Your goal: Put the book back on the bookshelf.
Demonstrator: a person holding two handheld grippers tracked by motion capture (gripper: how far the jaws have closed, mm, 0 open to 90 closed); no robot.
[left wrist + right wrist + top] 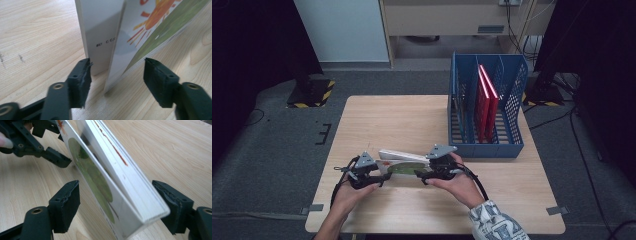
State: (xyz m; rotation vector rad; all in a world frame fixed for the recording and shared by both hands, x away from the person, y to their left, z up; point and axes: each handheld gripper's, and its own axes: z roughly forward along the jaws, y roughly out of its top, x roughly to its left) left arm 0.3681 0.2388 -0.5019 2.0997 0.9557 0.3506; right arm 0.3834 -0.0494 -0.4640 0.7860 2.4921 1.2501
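Note:
A white picture book (402, 162) with a green and orange drawing on its cover stands tilted on its edge near the table's front. My left gripper (382, 180) is at its left end and my right gripper (422, 175) at its right end. In the left gripper view the jaws (117, 72) stand apart on either side of the book (105, 30), whose cover has parted a little from the pages, and neither pad touches it. In the right gripper view the jaws (116, 195) straddle the book's corner (120, 177) with a gap at the left pad.
A blue mesh file rack (487, 145) stands at the table's right, holding upright red books (486, 100). The wooden table (387, 120) stretches bare to the left and back. The left gripper's fingers (56, 157) show beyond the book in the right gripper view.

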